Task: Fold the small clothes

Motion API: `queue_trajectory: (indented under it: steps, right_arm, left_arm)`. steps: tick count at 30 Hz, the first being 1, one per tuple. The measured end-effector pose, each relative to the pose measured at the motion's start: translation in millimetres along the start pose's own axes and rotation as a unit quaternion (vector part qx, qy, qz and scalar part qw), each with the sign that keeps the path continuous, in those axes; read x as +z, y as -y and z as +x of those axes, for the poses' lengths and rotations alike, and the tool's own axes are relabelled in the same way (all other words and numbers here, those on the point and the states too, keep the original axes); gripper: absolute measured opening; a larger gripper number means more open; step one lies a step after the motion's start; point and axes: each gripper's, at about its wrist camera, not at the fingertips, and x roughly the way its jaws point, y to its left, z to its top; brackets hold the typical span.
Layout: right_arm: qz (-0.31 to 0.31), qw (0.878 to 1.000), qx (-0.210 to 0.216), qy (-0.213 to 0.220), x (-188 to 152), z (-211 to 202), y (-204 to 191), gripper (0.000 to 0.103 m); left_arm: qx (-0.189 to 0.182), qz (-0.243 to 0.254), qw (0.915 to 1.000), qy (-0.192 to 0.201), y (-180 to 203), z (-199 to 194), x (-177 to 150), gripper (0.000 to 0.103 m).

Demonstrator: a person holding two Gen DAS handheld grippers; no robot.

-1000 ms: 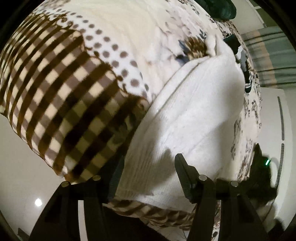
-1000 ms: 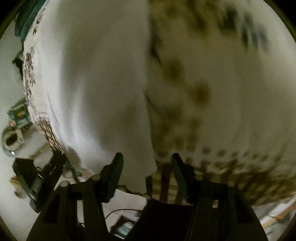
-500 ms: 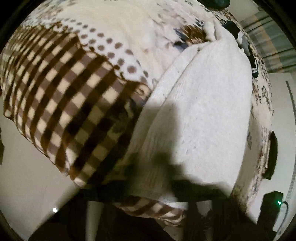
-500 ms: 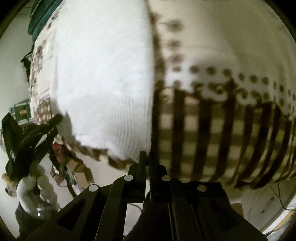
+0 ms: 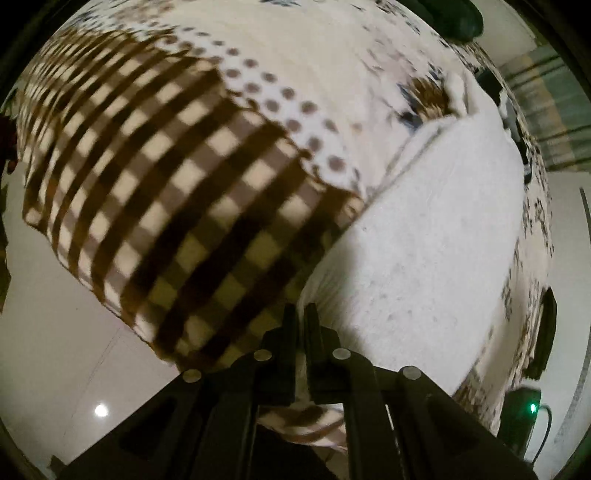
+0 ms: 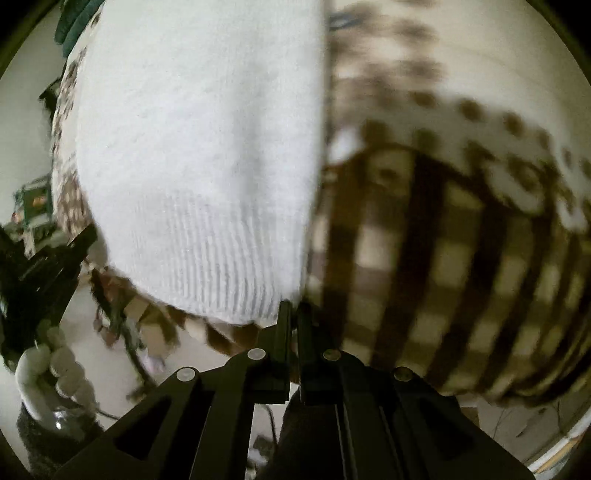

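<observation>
A white knit sweater [image 5: 436, 236] lies flat on a bed covered by a brown-checked and dotted blanket [image 5: 166, 192]. My left gripper [image 5: 300, 314] is shut on the sweater's near left hem corner at the bed's edge. In the right wrist view the sweater [image 6: 207, 147] fills the left half, ribbed hem toward me. My right gripper [image 6: 291, 314] is shut on its near right hem corner, beside the checked blanket [image 6: 443, 258].
The bed's edge drops to a pale floor [image 5: 55, 350] just below both grippers. A dark green cloth [image 5: 450, 18] lies at the far end of the bed. Clutter and a white beaded object [image 6: 55, 365] sit on the floor at left.
Both grippers were open a second ago over the sweater's hem. The right one shut first, then the left; both now pinch hem corners.
</observation>
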Motion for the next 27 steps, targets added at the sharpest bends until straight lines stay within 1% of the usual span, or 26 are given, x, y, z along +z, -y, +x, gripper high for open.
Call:
queue_trajectory:
  steps: [1,2,3,4,5,6,8,9,11,13,14,16,17,18,20,21,22,23,24,26,27]
  right_arm:
    - [0.0,1.0,-0.002,0.002,3.2,-5.8,-1.1,0.006]
    - [0.002,1.0,0.005,0.001,5.3,-14.0,-1.8,0.009]
    - [0.001,1.0,0.015,-0.006,8.1,-17.9,-2.8,0.014]
    - [0.001,1.0,0.028,-0.015,9.2,-22.3,-4.5,0.034]
    - [0.004,0.999,0.04,-0.018,11.0,-32.0,-3.4,0.059]
    - [0.004,0.999,0.046,-0.011,13.4,-42.8,-1.6,0.066]
    - [0.001,0.999,0.043,0.007,23.8,-69.1,4.0,0.068]
    - [0.004,0.999,0.04,0.018,32.1,-82.5,6.8,0.068]
    - [0.022,0.998,0.046,0.047,57.1,-108.6,11.4,0.068]
    - [0.044,0.995,0.049,0.074,89.4,-131.8,16.4,0.068]
    - [0.055,0.993,0.049,0.09,108.0,-142.7,18.3,0.068]
    - [0.068,0.99,0.042,0.115,142.0,-159.1,23.8,0.068]
    - [0.076,0.988,0.038,0.128,162.0,-166.1,26.8,0.068]
    - [0.085,0.986,0.034,0.14,182.4,-172.2,27.7,0.068]
    - [0.103,0.982,0.02,0.159,223.6,-183.8,34.5,0.068]
    - [0.117,0.979,0.016,0.166,240.5,-187.8,39.3,0.068]
    - [0.125,0.978,0.019,0.167,259.7,-194.3,59.2,0.068]
    - [0.134,0.976,0.023,0.169,272.2,-197.1,63.7,0.068]
    - [0.144,0.974,0.022,0.173,287.8,-199.2,66.4,0.068]
    - [0.151,0.973,0.014,0.175,307.3,-200.1,69.2,0.068]
    - [0.153,0.972,0.012,0.176,314.1,-199.3,69.4,0.068]
  left_arm:
    - [-0.006,0.006,1.0,-0.004,5.0,-6.1,1.7,0.006]
    - [-0.009,0.016,0.9998,-0.005,12.8,-15.1,2.8,0.006]
    - [-0.003,0.025,0.9997,-0.003,19.8,-25.6,5.5,0.014]
    - [0.0,0.032,0.9995,0.001,26.8,-35.5,8.3,0.018]
    - [-0.008,0.04,0.9991,0.009,34.1,-46.6,12.4,0.027]
    - [-0.022,0.045,0.9985,0.023,43.0,-59.6,19.8,0.041]
    - [-0.043,0.052,0.9965,0.049,61.1,-74.9,37.9,0.057]
    - [-0.057,0.055,0.9951,0.061,72.5,-79.8,51.6,0.057]
    - [-0.092,0.059,0.9914,0.071,96.8,-77.1,85.8,0.057]
    - [-0.119,0.068,0.988,0.072,132.5,-56.5,132.1,0.057]
    - [-0.123,0.076,0.987,0.071,143.6,-47.0,148.9,0.057]
    - [-0.127,0.099,0.9846,0.066,178.4,-16.3,189.4,0.057]
    - [-0.127,0.109,0.9841,0.06,194.3,-1.3,208.3,0.057]
    - [-0.129,0.118,0.9836,0.044,212.0,20.1,229.2,0.057]
    - [-0.134,0.127,0.9826,0.022,237.1,56.4,254.6,0.057]
    - [-0.132,0.13,0.9825,0.016,246.3,67.1,266.2,0.056]
    - [-0.131,0.137,0.9819,0.007,255.0,83.6,276.2,0.055]
    - [-0.125,0.143,0.9819,0.009,259.2,88.4,279.5,0.044]
    - [-0.119,0.151,0.9813,0.015,261.3,92.8,282.5,0.009]
    - [-0.125,0.159,0.9791,0.021,261.8,90.1,285.0,0.009]
    - [-0.132,0.156,0.9782,0.034,257.9,79.8,286.2,0.008]
